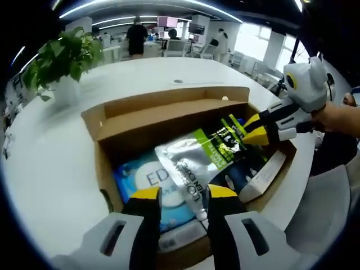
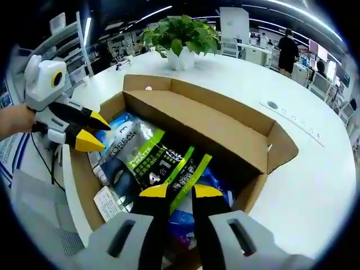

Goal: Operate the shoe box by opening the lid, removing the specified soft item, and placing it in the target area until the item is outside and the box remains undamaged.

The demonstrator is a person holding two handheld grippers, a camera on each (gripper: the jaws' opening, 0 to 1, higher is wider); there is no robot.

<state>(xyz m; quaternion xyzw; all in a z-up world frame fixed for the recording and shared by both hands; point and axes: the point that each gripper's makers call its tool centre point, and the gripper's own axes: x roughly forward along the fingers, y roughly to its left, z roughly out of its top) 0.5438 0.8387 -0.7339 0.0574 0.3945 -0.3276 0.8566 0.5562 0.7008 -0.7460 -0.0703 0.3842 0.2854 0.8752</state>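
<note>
Presently the shoe box (image 1: 169, 115) sits open on the white bench (image 1: 50, 163), lid flap folded back. Inside lie a silver-and-green soft pouch (image 1: 194, 163), a blue pack (image 1: 147, 181) beneath it, and a white carton (image 1: 264, 174) at one end. Left gripper (image 1: 181, 194) hovers above the pouch, jaws slightly apart, holding nothing. Right gripper (image 2: 174, 191) likewise hangs over the pouch, jaws narrowly parted and empty. A potted plant (image 2: 181, 35) stands beyond the box.
</note>
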